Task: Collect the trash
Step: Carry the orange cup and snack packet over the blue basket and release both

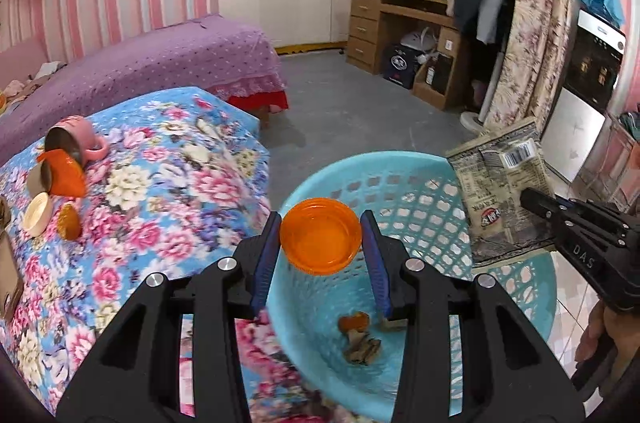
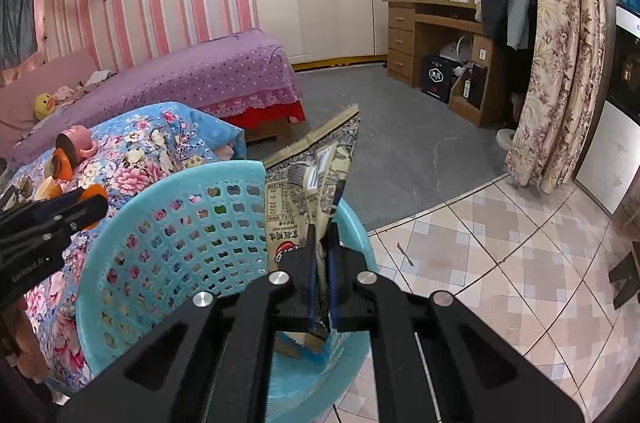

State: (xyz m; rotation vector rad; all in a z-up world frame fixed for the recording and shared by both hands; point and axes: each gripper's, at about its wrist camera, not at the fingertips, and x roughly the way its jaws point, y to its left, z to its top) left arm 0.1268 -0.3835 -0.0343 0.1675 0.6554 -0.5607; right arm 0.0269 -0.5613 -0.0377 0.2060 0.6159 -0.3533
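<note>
My left gripper [image 1: 321, 237] is shut on an orange plastic lid [image 1: 320, 234] and holds it above the light-blue perforated basket [image 1: 424, 203]. Small scraps [image 1: 360, 337] lie on the basket's bottom. My right gripper [image 2: 321, 243] is shut on a beige printed snack wrapper [image 2: 304, 179] and holds it upright over the basket's rim [image 2: 172, 179]. The wrapper [image 1: 500, 191] and the right gripper [image 1: 532, 201] show at the right in the left wrist view. The left gripper [image 2: 96, 207] shows at the left in the right wrist view.
The floral blue bedspread [image 1: 168, 191] holds a tipped pink mug [image 1: 76, 139], an orange wrapper [image 1: 66, 175], a cream lid [image 1: 37, 215] and an amber piece [image 1: 69, 221]. A purple bed [image 1: 160, 59], a wooden desk [image 1: 400, 27] and a floral curtain [image 2: 560, 83] stand around the grey floor.
</note>
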